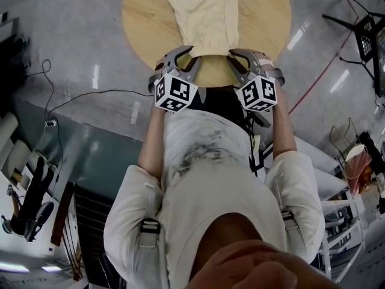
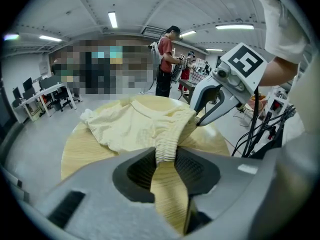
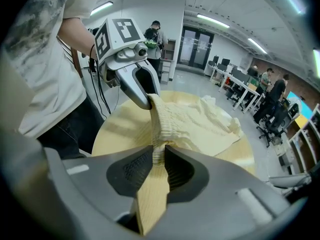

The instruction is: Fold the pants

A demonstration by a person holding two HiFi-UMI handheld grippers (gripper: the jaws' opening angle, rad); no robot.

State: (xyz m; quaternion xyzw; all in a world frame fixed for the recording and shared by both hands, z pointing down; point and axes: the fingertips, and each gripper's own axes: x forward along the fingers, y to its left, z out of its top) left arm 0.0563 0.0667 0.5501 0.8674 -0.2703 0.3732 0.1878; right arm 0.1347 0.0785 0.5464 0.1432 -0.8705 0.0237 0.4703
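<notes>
My left gripper (image 1: 178,58) and right gripper (image 1: 242,58) each had their jaws clamped on the waistband of the yellow pants (image 1: 204,14). The rest of the pants lay on the round wooden table (image 1: 141,23).

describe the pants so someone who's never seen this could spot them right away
Find the round wooden table on the grey floor. The pants are the only cloth on it: pale yellow, their elastic waistband pinched at the near edge by the left gripper and the right gripper.
</notes>
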